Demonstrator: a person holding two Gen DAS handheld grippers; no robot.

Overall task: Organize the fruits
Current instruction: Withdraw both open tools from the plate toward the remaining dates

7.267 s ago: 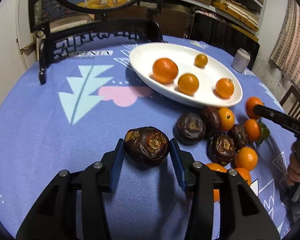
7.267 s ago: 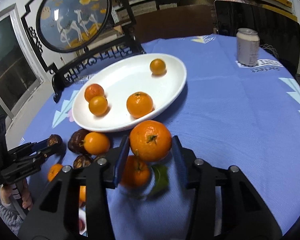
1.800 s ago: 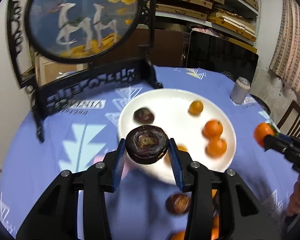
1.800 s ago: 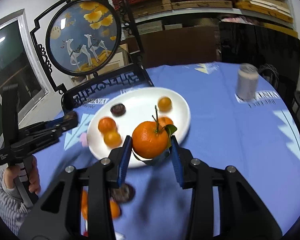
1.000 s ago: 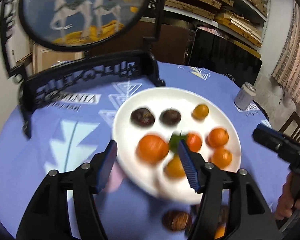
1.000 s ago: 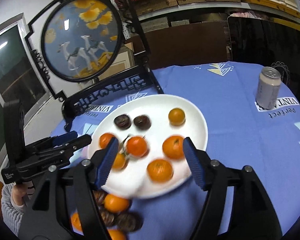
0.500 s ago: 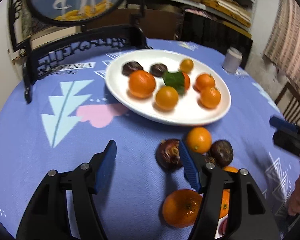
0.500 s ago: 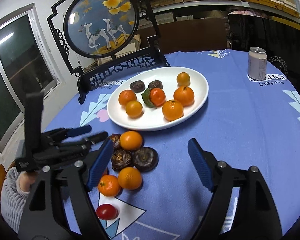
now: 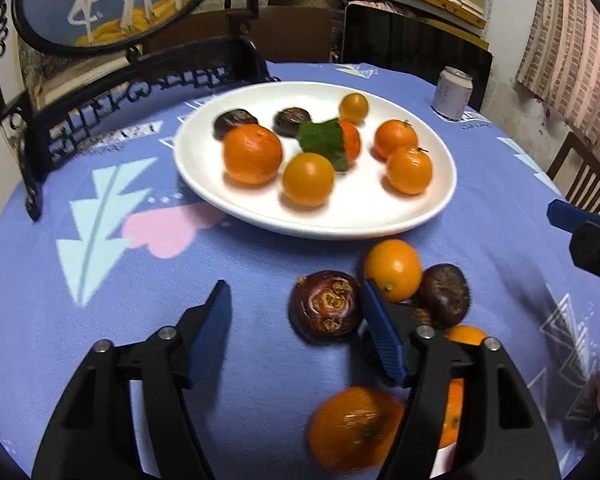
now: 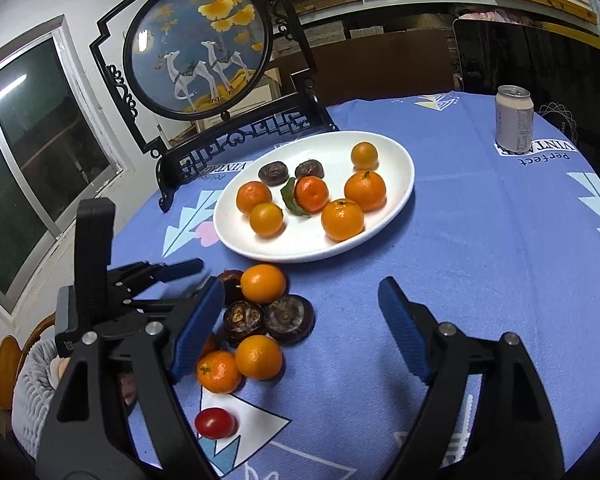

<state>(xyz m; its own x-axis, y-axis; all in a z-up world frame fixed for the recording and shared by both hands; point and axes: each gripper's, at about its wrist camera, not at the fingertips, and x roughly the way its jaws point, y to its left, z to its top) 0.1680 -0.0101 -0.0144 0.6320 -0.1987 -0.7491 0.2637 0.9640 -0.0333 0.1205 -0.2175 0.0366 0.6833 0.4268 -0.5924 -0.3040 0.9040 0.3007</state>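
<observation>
A white oval plate (image 9: 384, 220) (image 10: 400, 184) holds several oranges and two dark brown fruits (image 9: 236, 120). One orange carries a green leaf (image 9: 324, 140). On the blue cloth near the plate lies a pile of loose oranges (image 10: 263, 283) and dark brown fruits (image 10: 288, 318). My left gripper (image 9: 296, 320) is open, low over the cloth, with a dark brown fruit (image 9: 326, 312) between its fingers, close to the right one. My right gripper (image 10: 300, 312) is open and empty above the cloth right of the pile. The left gripper (image 10: 180, 280) also shows in the right wrist view.
A framed round deer picture on a black stand (image 10: 198, 46) rises behind the plate. A drink can (image 10: 514, 118) stands at the far right. A small red tomato (image 10: 215, 423) lies near the front. Wooden chairs (image 9: 580, 176) stand beside the table.
Both grippers let go of their fruits over the plate, which now holds a second dark fruit and the leafy orange, and pulled back open. The left gripper has dropped around a dark fruit in the pile.
</observation>
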